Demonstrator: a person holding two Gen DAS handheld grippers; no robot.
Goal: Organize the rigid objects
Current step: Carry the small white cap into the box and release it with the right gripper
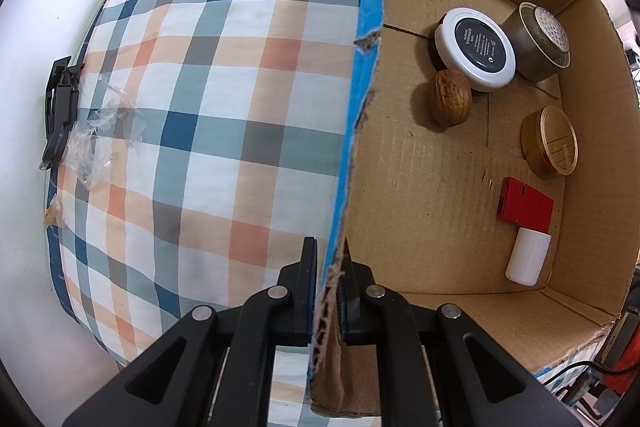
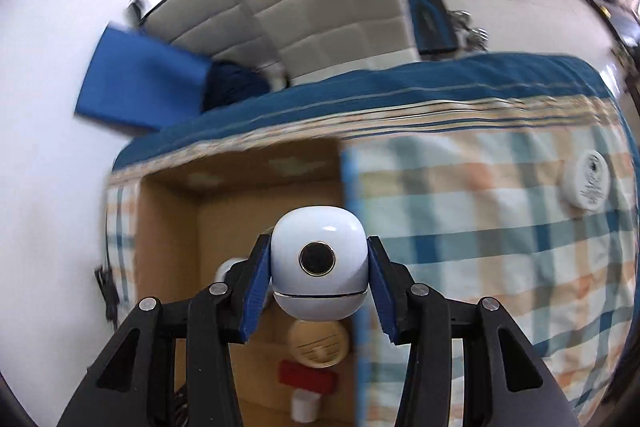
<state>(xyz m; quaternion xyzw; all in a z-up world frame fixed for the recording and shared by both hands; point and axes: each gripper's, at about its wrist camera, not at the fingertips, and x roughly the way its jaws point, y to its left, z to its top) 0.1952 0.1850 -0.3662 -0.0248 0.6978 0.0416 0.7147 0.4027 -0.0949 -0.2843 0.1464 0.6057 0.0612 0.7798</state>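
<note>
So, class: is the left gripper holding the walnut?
No. The left gripper is clamped on the cardboard box's side wall, while the walnut lies untouched on the box floor.

From my seat the right wrist view is smeared by motion: the cardboard box (image 2: 240,195) has soft edges, and the round white object (image 2: 590,183) on the plaid bedcover (image 2: 500,227) carries a dark marking I can't read. The white case (image 2: 318,263) in the right gripper (image 2: 318,281) hides part of the gold tin (image 2: 318,345) and most of the box floor behind it. In the left wrist view the black-and-white lid (image 1: 478,49) has print too small to read, and the box wall (image 1: 352,155) covers the far finger of the left gripper (image 1: 328,291)
</note>
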